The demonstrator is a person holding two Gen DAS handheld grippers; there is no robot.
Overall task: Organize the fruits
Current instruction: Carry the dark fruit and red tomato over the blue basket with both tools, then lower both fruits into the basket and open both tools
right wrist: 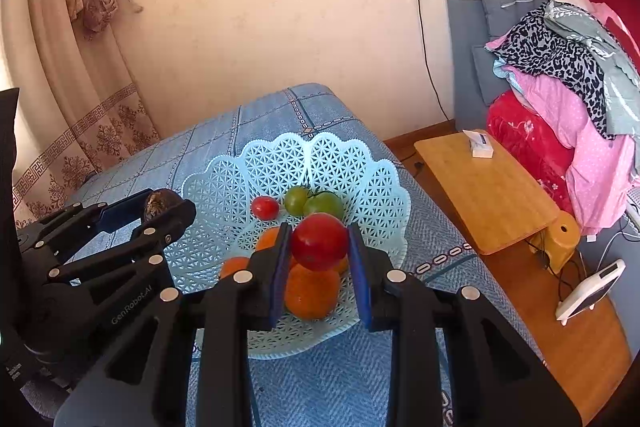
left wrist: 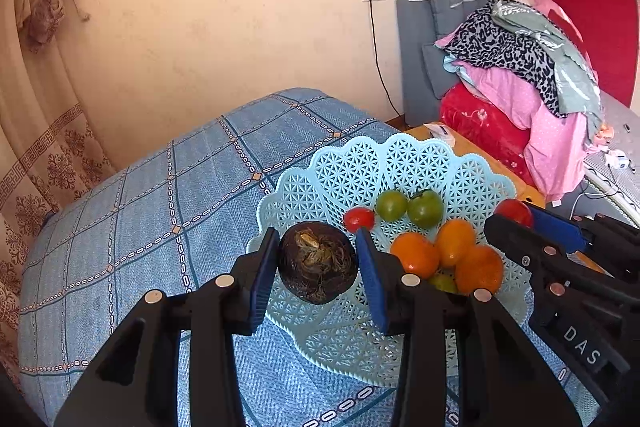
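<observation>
Fruit is gathered in a pale blue lattice basket (right wrist: 352, 167) that is set on a blue checked cloth (left wrist: 140, 207). Inside the basket, a small red tomato (right wrist: 265, 207) is seen at about 10 o'clock from the middle, with two green tomatoes (right wrist: 316, 202) just beside it at 12 o'clock. Oranges (right wrist: 310, 291) are piled touching one another toward 6 o'clock, and in the left wrist view a small greenish fruit (left wrist: 443, 282) is partly hidden between them.

A dark brown, rough-skinned round fruit (left wrist: 317, 262) is gripped by the left gripper (left wrist: 318, 267), its blue pads pressed against both sides. It is held above the basket's rim at the 9 o'clock side. A large red tomato (right wrist: 320, 242) is clamped between the pads of the right gripper (right wrist: 319, 247) and is held above the oranges, near the middle of the basket. Both grippers are pointed downward toward the basket, with the left one lying at 9 o'clock of the right.

A wooden side table (right wrist: 488, 195) with a small white box (right wrist: 478, 143) on it is seen at 3 o'clock from the basket. Folded bedding and clothes (right wrist: 560, 99) are stacked beyond it at 2 o'clock. A curtain (right wrist: 80, 47) is tied back at 10 o'clock.
</observation>
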